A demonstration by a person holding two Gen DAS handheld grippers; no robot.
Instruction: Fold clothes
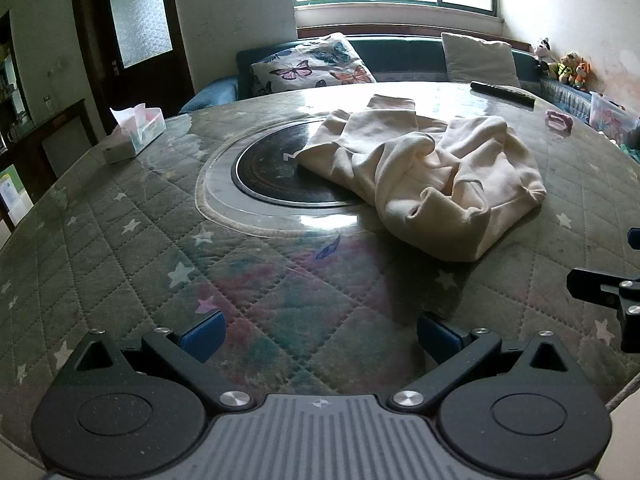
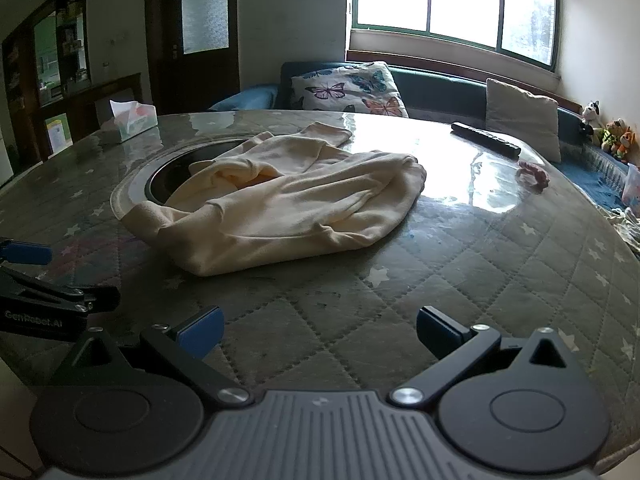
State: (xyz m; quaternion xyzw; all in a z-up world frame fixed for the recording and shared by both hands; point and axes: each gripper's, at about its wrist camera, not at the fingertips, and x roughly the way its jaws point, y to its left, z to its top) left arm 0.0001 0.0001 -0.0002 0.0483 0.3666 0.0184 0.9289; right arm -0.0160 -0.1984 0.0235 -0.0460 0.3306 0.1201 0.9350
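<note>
Cream fleece garment (image 1: 424,176) lies crumpled on the round quilted star-patterned surface (image 1: 120,248), ahead of both tongs and partly over a dark round inset plate (image 1: 264,168). Left tongs (image 1: 318,338) and right tongs (image 2: 318,332) hover side by side with jaws spread wide, holding nothing. Beyond the garment lies a black remote control (image 2: 486,139).

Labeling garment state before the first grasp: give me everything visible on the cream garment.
The cream garment looks like soft knit fabric, crumpled in a loose heap, unfolded, with a cuffed end toward the window. It lies on the quilted star-print table cover, partly over the dark round inset at the centre. Neither gripper touches it.
</note>
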